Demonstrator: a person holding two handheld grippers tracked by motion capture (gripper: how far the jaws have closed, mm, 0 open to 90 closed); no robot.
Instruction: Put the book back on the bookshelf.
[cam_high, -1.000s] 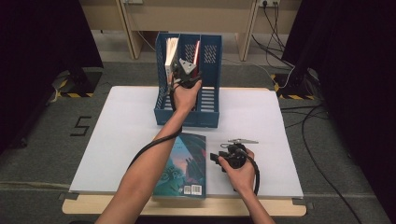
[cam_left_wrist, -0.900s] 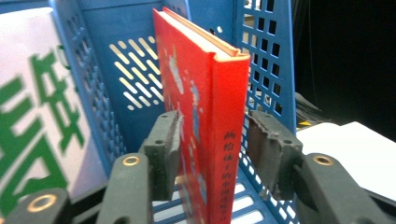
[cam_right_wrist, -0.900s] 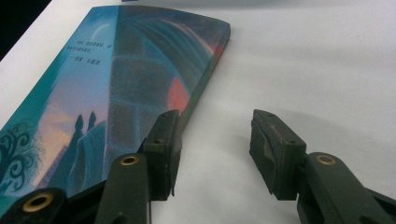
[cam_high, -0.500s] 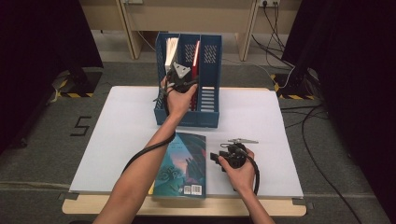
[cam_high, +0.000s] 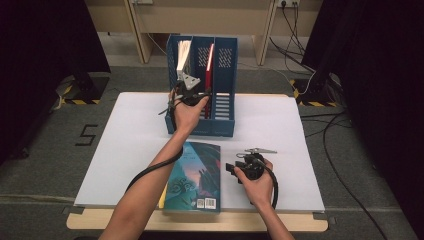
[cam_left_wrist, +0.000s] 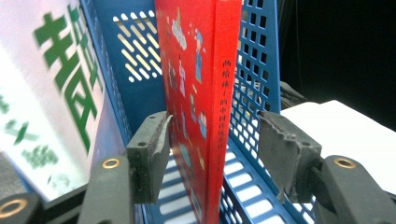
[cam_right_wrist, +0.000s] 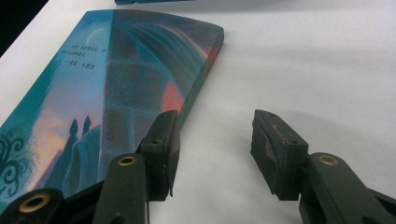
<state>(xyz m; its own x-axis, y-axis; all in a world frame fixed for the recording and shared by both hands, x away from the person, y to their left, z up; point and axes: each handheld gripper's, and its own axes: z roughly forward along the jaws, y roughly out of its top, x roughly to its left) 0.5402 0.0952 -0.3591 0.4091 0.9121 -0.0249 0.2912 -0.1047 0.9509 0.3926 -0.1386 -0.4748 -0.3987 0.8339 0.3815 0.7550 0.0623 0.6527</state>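
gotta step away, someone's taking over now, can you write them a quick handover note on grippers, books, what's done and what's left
Left gripper: open, jaws either side of the red book, which stands upright in the middle slot of the blue file rack; whether a pad touches it is hard to tell.
Right gripper: open and holding nothing, low over the white table, beside the teal book.
Done: red book racked; a white book stands in the left slot.
Left: probably back the left gripper out, then rack the teal book, which lies flat near the front edge.
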